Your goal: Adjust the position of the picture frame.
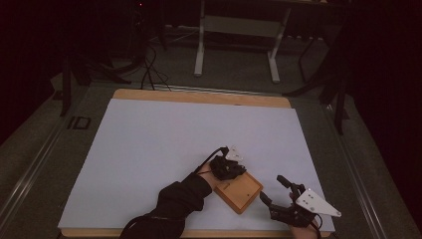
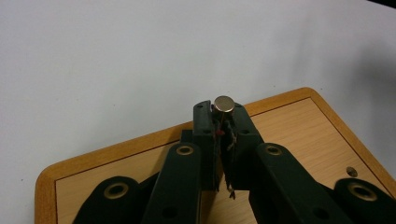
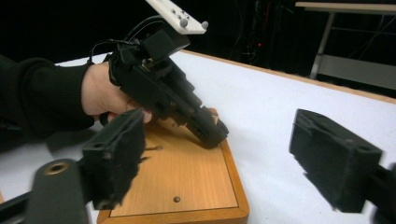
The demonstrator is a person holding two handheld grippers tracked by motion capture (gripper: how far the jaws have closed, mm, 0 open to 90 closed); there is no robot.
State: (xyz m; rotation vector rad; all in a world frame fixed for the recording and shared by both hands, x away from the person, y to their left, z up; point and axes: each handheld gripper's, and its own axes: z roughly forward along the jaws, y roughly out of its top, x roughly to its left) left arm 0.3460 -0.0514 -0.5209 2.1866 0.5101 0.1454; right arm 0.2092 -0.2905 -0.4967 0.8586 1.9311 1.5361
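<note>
A small wooden board (image 1: 241,191) lies near the front of the white sheet (image 1: 189,134). My left gripper (image 1: 233,172) points down at the board's far corner and is shut on a short metal pin (image 2: 224,103) with a round silvery top, held just above the board (image 2: 289,126). In the right gripper view, its tip (image 3: 211,133) sits close over the board's back edge (image 3: 187,177). To the right of the board, my right gripper (image 1: 274,189) stands open, with nothing between its two black fingers (image 3: 116,154).
The board has a small hole (image 2: 351,171) near one corner and a dark dot (image 3: 176,199) near another. The table's wooden rim (image 1: 199,95) frames the white sheet. A white desk frame (image 1: 239,30) and cables stand on the dark floor behind.
</note>
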